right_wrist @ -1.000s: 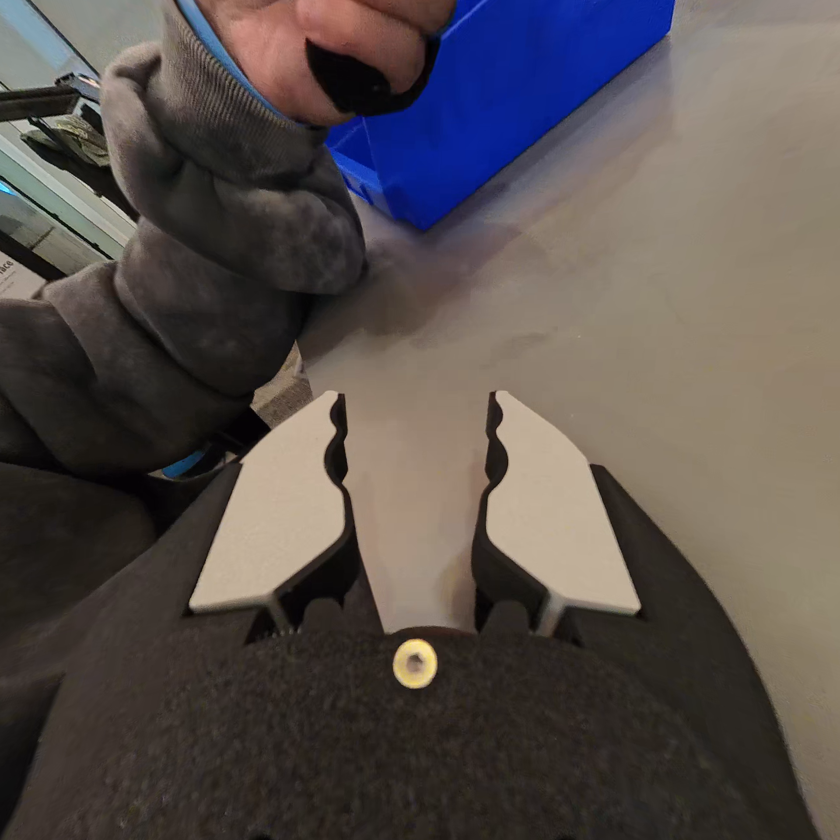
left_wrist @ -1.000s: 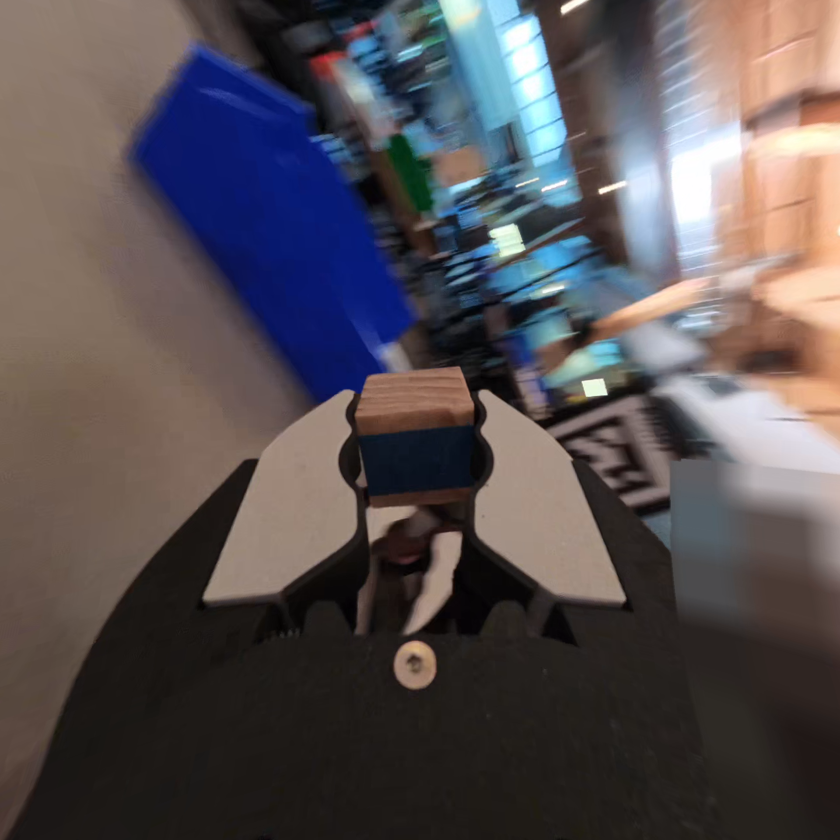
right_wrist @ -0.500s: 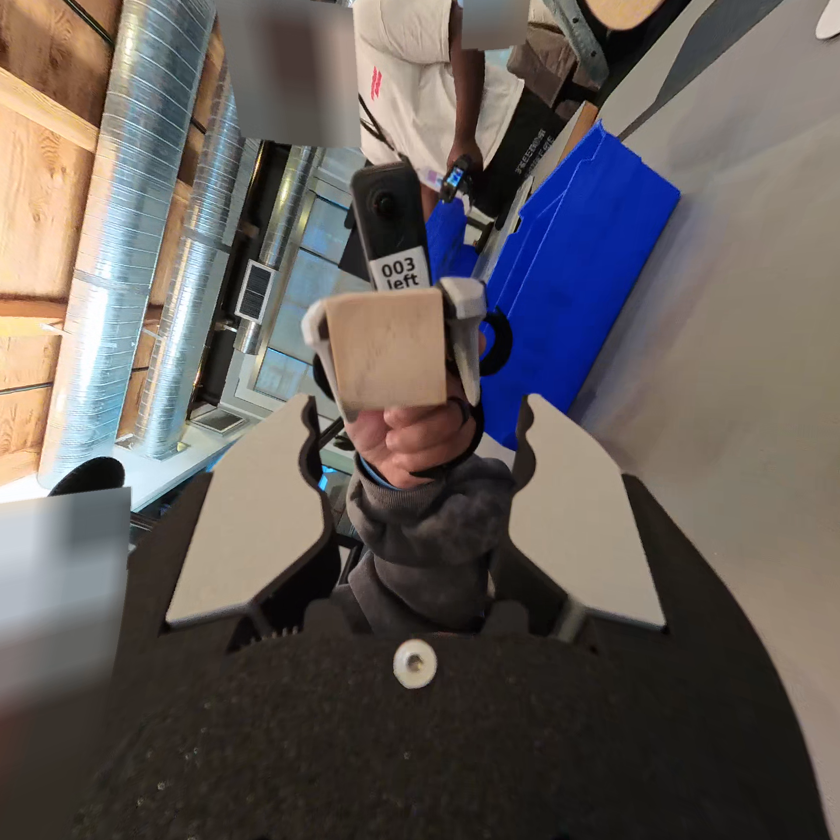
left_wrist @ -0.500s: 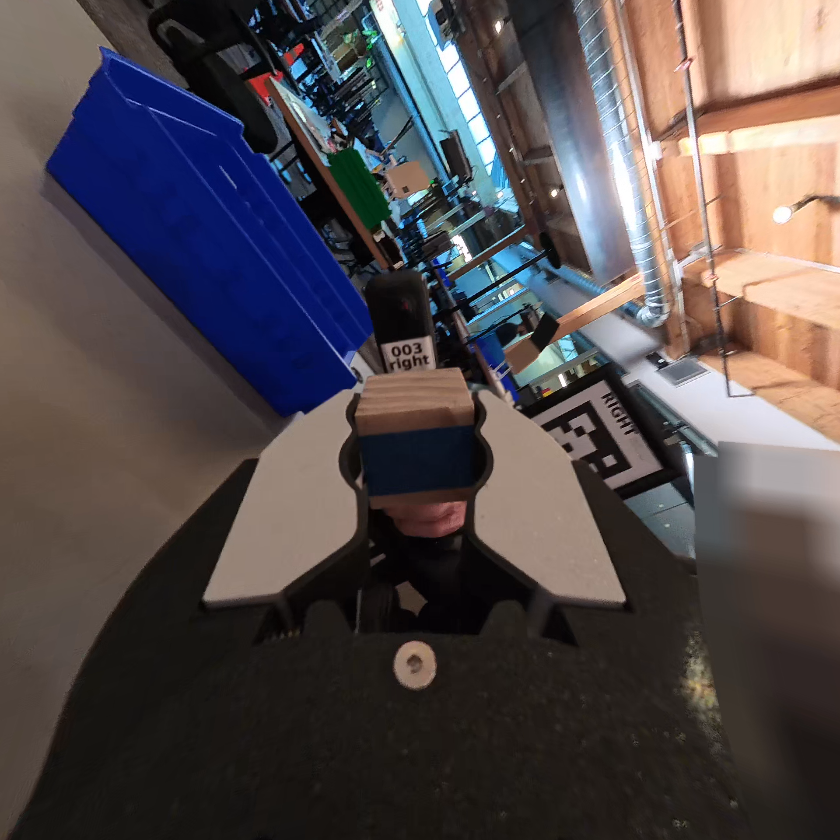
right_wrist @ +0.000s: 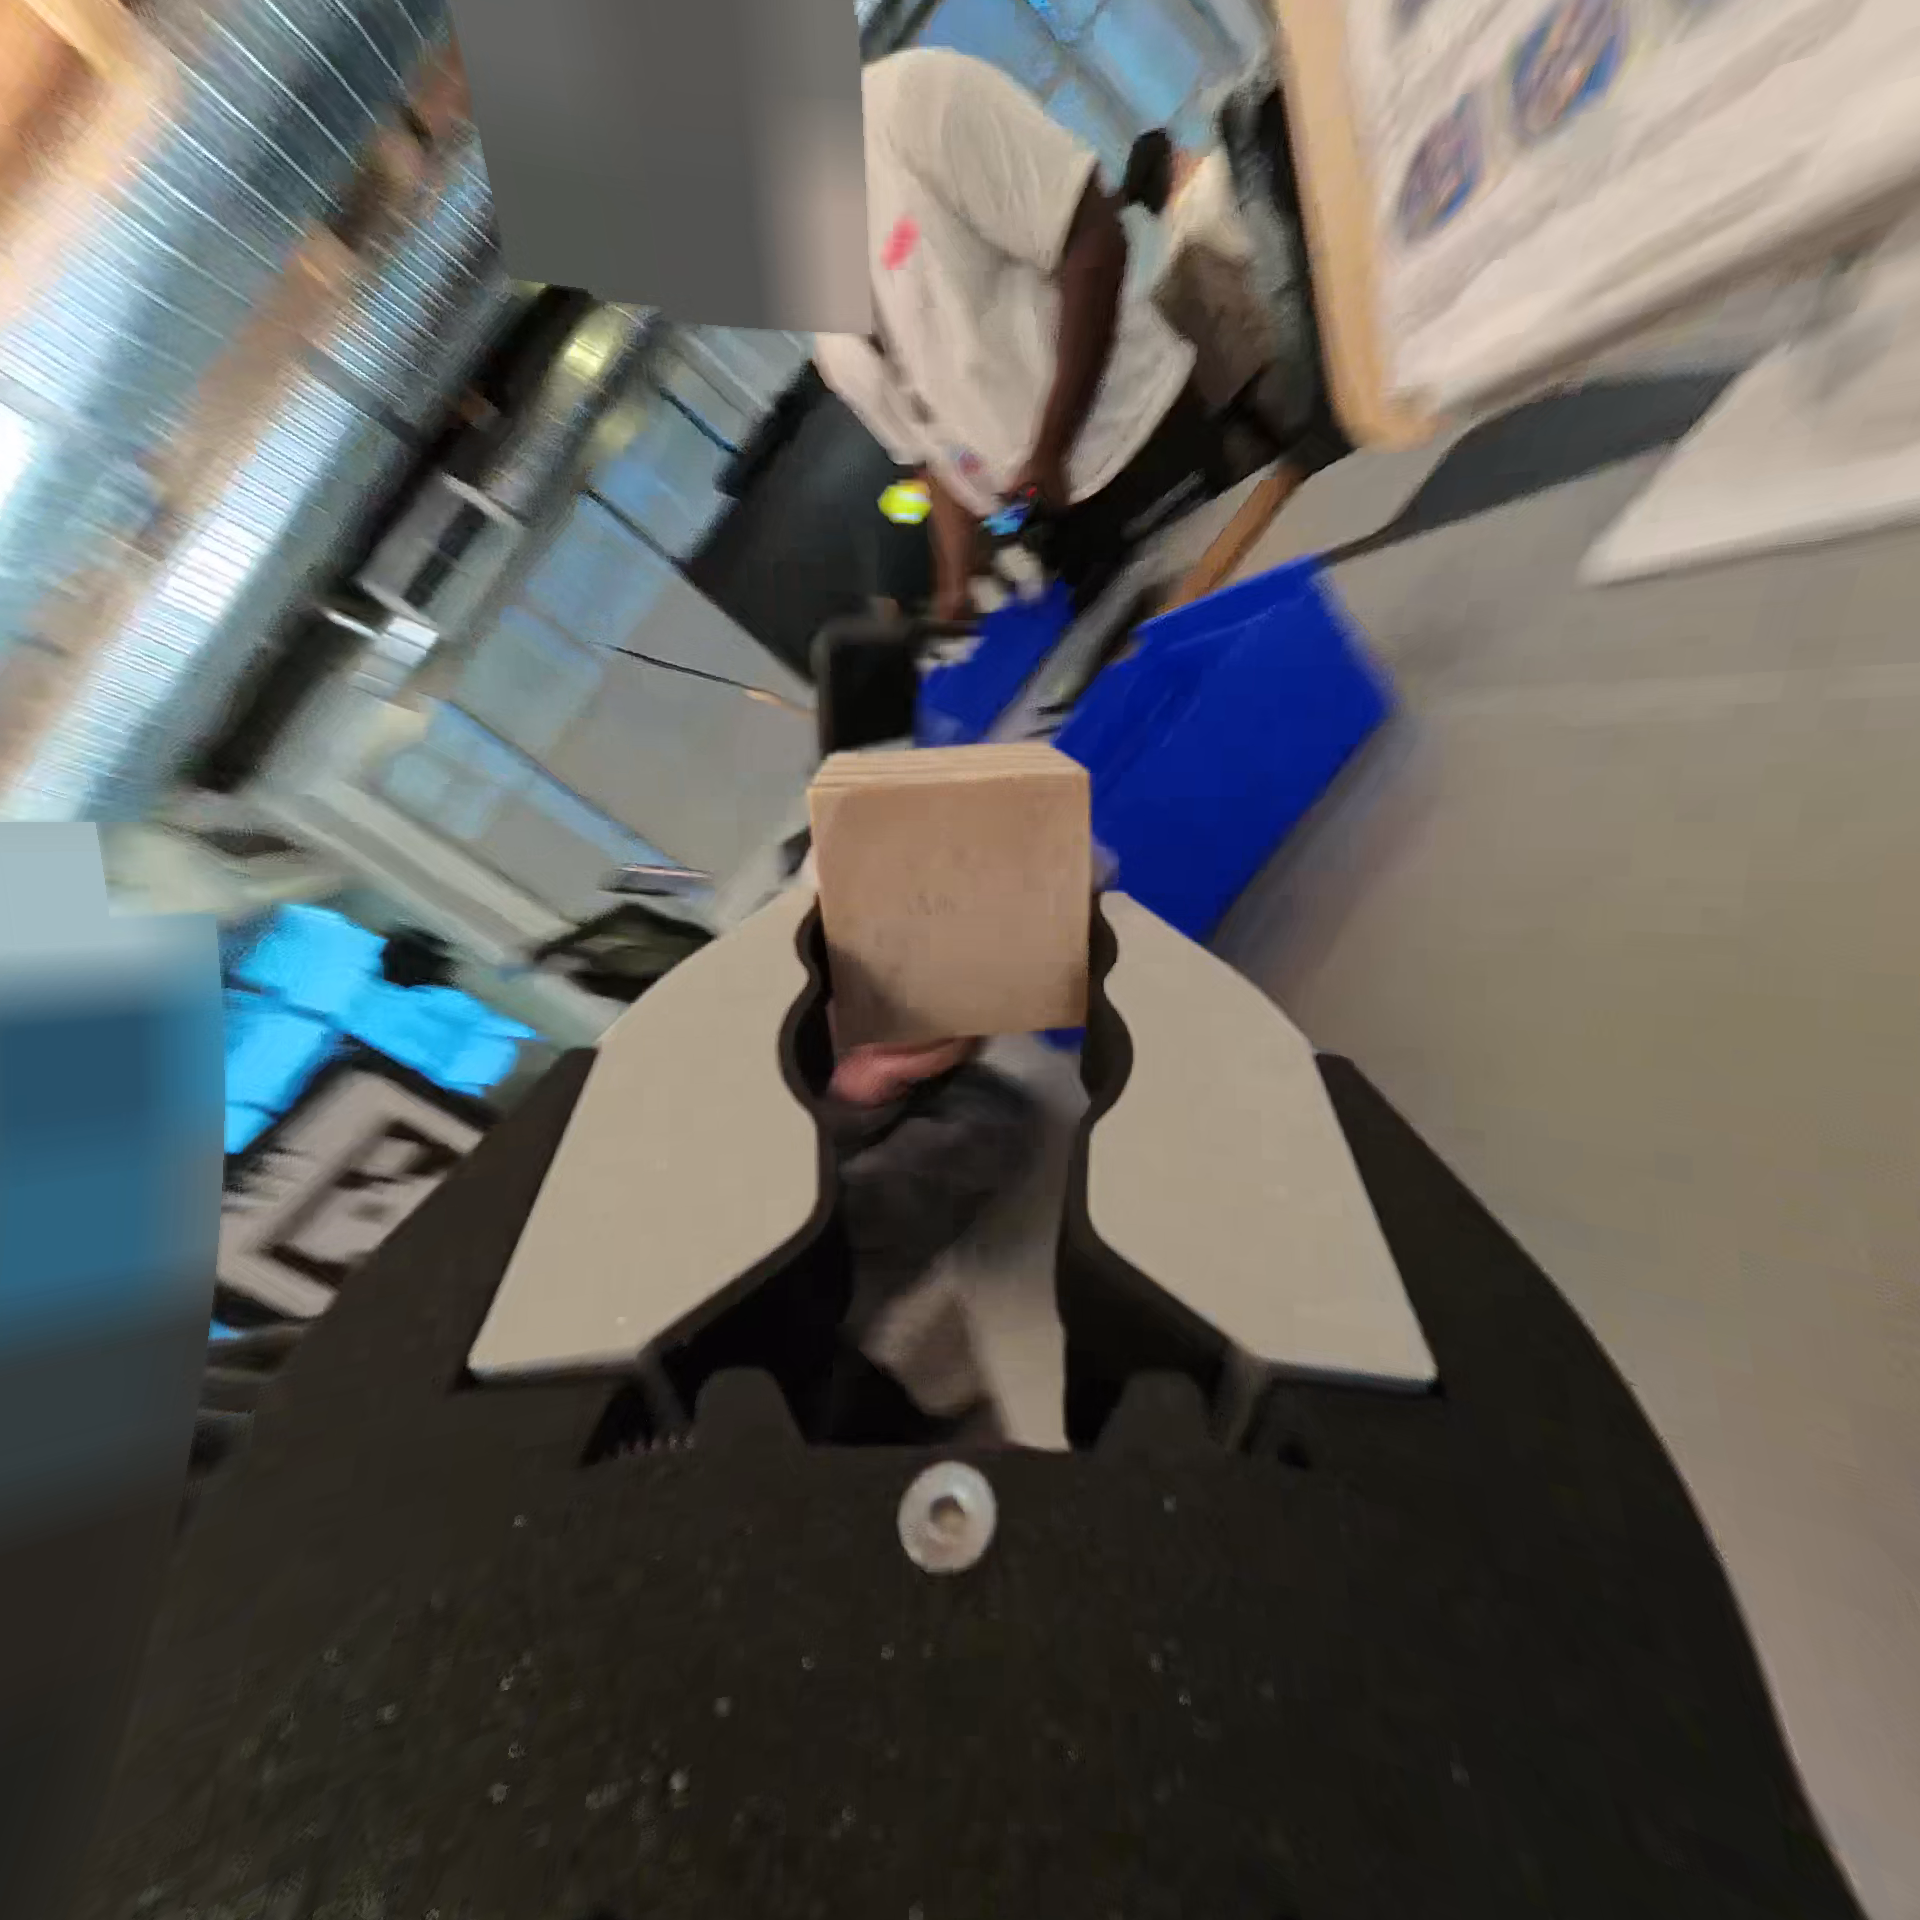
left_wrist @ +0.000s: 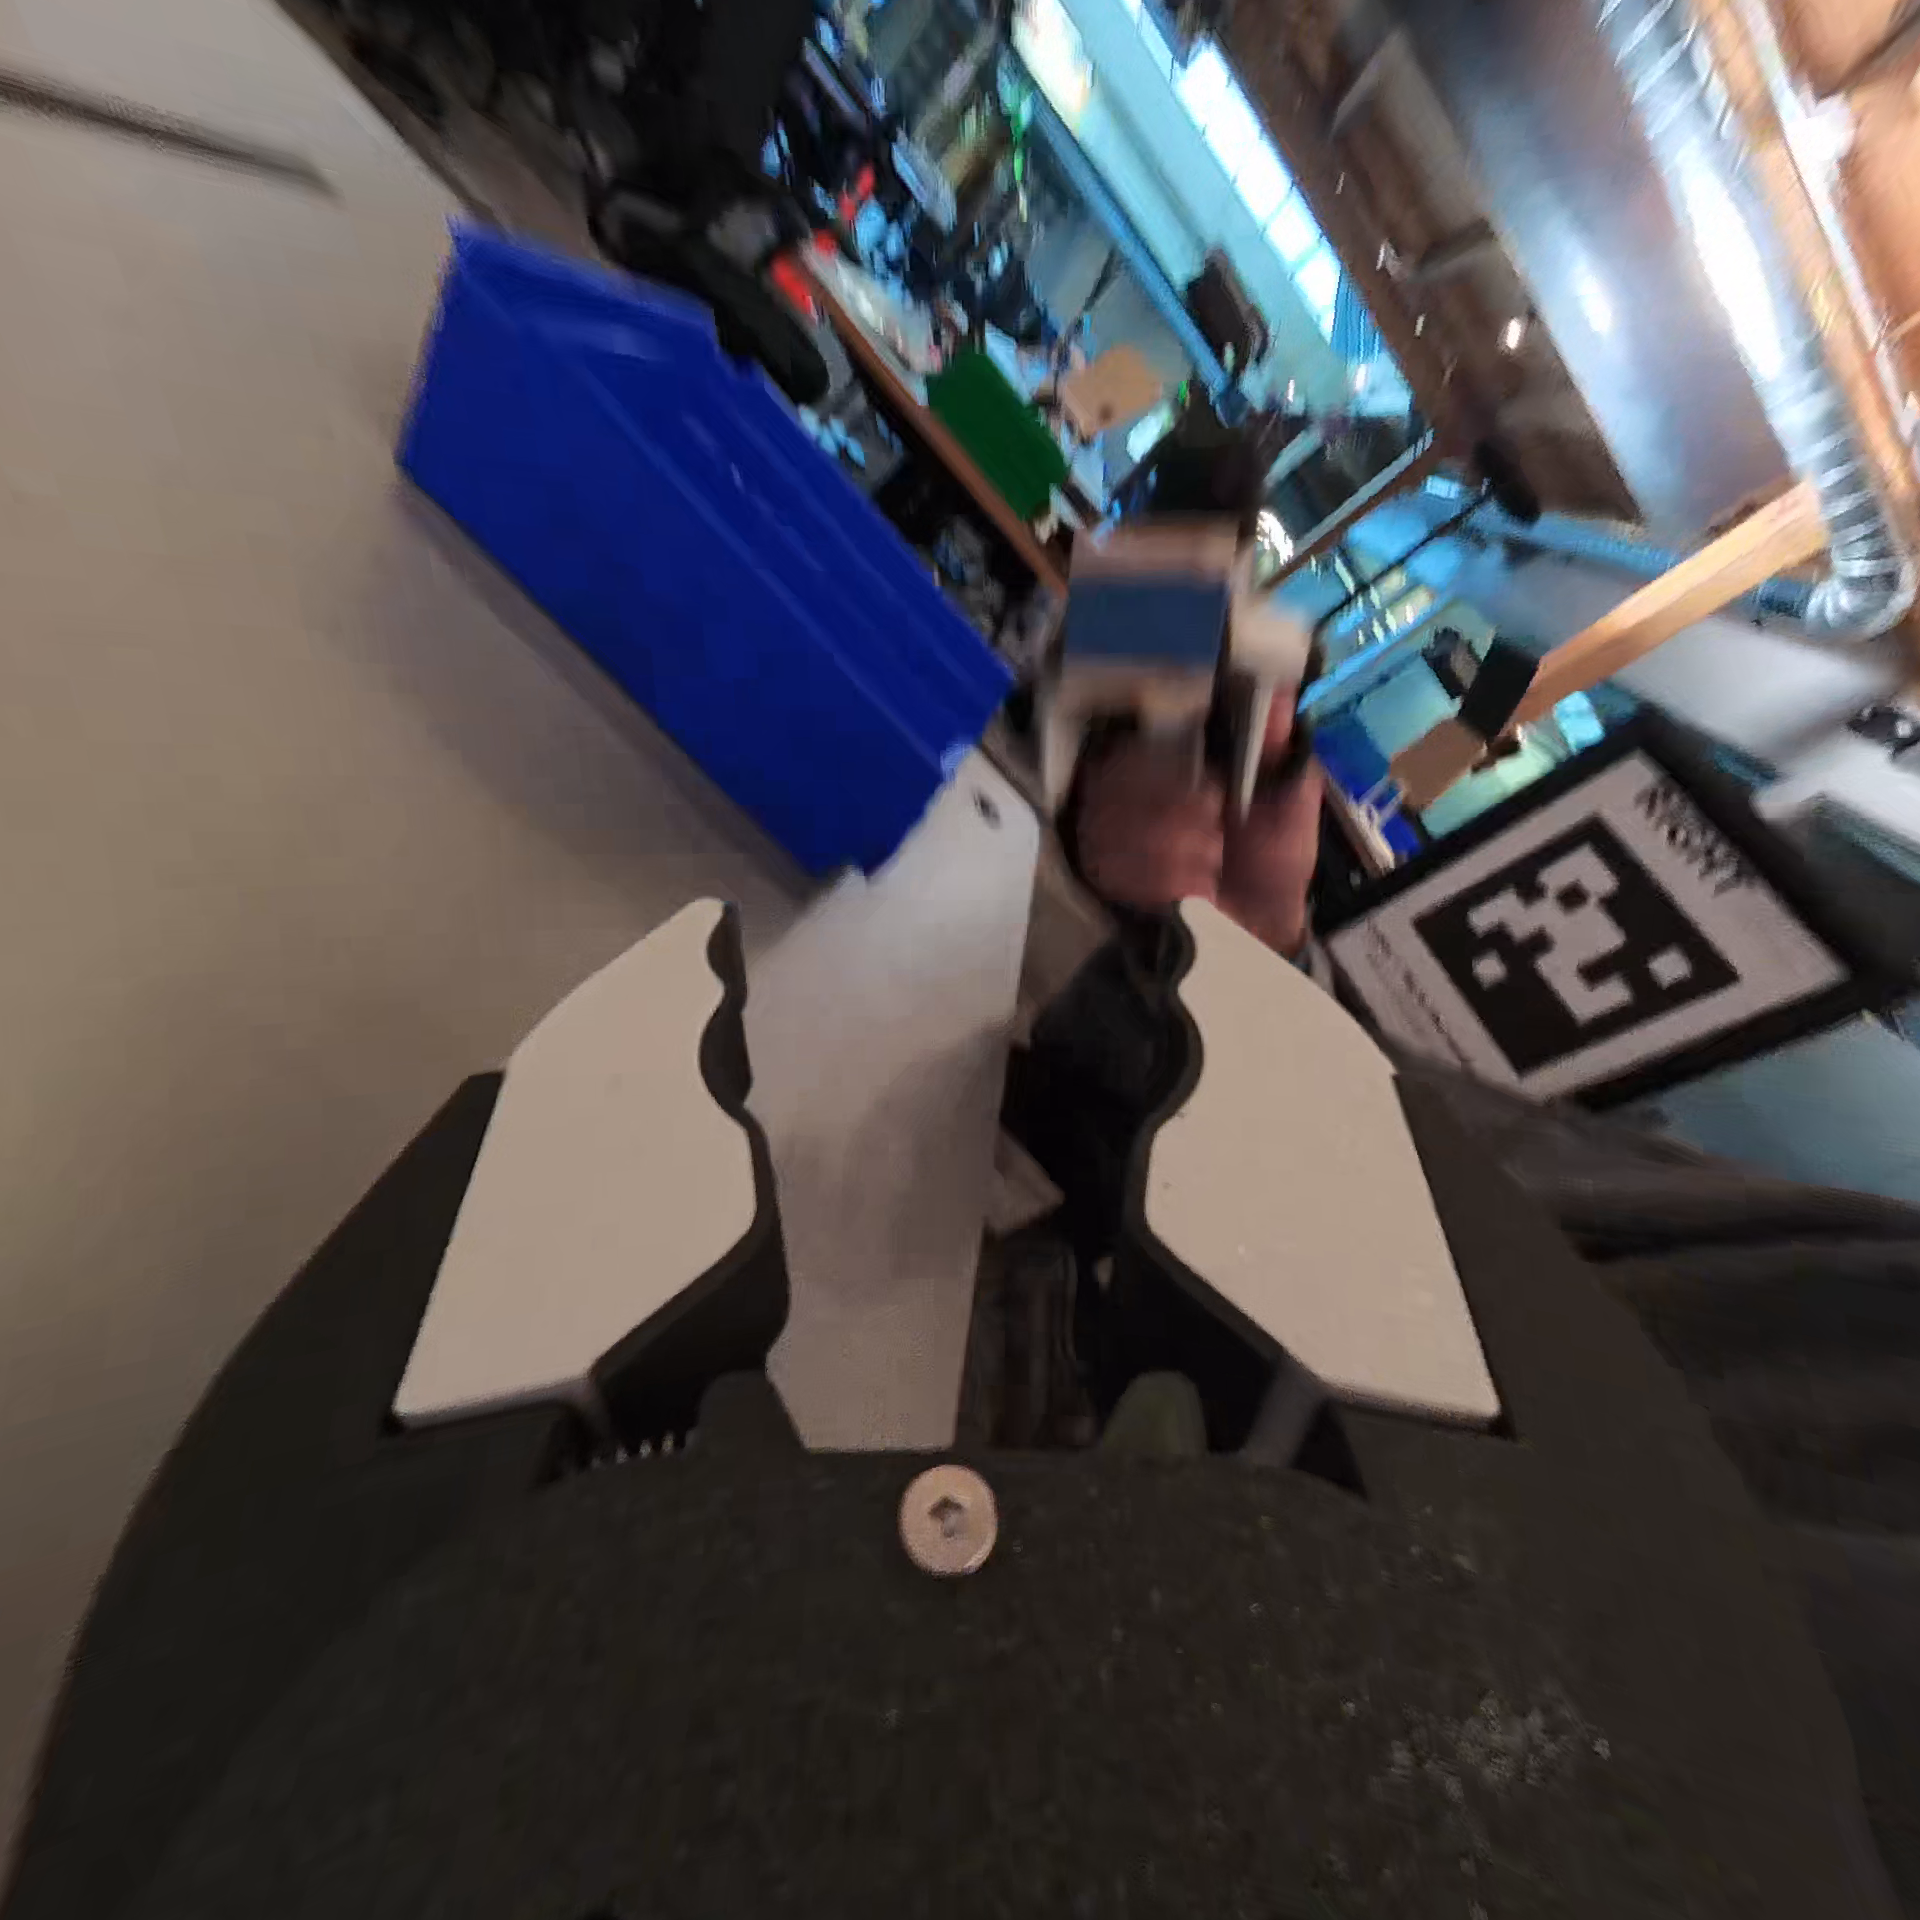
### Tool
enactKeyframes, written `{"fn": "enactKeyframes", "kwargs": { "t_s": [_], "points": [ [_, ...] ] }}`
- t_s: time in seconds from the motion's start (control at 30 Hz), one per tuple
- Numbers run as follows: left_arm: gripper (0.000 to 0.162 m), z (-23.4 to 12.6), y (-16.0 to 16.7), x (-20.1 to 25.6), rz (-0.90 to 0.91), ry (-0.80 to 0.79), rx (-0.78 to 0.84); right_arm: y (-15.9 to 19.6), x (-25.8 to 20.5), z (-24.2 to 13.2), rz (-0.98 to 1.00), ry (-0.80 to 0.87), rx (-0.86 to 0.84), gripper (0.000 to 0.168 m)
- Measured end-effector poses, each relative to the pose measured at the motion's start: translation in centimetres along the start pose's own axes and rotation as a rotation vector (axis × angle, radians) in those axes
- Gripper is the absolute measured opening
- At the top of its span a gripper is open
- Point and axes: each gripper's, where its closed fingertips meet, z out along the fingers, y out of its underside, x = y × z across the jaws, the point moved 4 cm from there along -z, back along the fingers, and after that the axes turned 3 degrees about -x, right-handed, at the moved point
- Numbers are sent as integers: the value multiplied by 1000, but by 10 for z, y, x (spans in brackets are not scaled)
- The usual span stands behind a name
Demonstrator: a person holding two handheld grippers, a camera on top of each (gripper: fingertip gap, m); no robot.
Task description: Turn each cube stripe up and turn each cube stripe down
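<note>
Between the grey fingers of the right gripper (right_wrist: pixel 954 940), close to the lens, sits the wooden cube (right_wrist: pixel 951 894), pinched at its two sides by the tips and held off the table. Its plain pale face is turned toward the right wrist camera, and no stripe shows from here. Just behind and below the cube a bit of a hand and a dark grey sleeve (right_wrist: pixel 925 1153) peek through the gap. Farther off, a blue bin (right_wrist: pixel 1226 727) stands on the grey table (right_wrist: pixel 1662 1039), and beyond it a person in a light shirt (right_wrist: pixel 997 312) stands in the blurred room.

In the left wrist view the left gripper (left_wrist: pixel 956 935) is spread wide with nothing between its fingers. Past its tips, well apart from them, the same cube (left_wrist: pixel 1141 623) appears in the clasp of the other gripper, blurred by motion, with its blue stripe running across the face that looks this way. A hand (left_wrist: pixel 1174 831) shows under it. The blue bin (left_wrist: pixel 665 582) lies to the left on the table (left_wrist: pixel 156 727), and a black-and-white marker board (left_wrist: pixel 1579 945) stands at the right.
</note>
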Motion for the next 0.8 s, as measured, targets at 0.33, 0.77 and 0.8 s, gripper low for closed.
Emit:
{"fn": "enactKeyframes", "kwargs": {
  "t_s": [0.33,0.77,0.8],
  "points": [
    [65,51,106,36,-18,172,-391,-14,127,-219,-92,1295,-577,45],
    [65,41,109,45,-39,199,-377,10,188,-225,124,1519,-703,46],
    [65,41,109,45,-41,201,-380,10,189,-225,115,1529,-701,46]
  ]
}}
